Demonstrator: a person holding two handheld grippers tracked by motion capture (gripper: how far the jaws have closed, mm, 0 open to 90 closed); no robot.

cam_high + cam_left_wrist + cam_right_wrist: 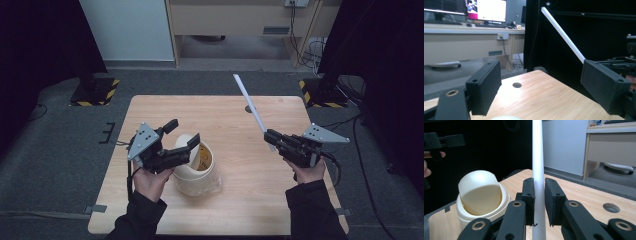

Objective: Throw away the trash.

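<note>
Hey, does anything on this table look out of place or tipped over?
Nothing is spilled or knocked over. The cream plastic bin with a swing lid stands upright on the wooden table, its lid tilted open. The right gripper clamps a long white rod angled upward.

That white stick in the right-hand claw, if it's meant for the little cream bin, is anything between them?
Mostly bare table lies between the white stick and the cream bin. But the left gripper sits open right over the bin's opening, one jaw at its swing lid, so it may crowd the way in.
</note>
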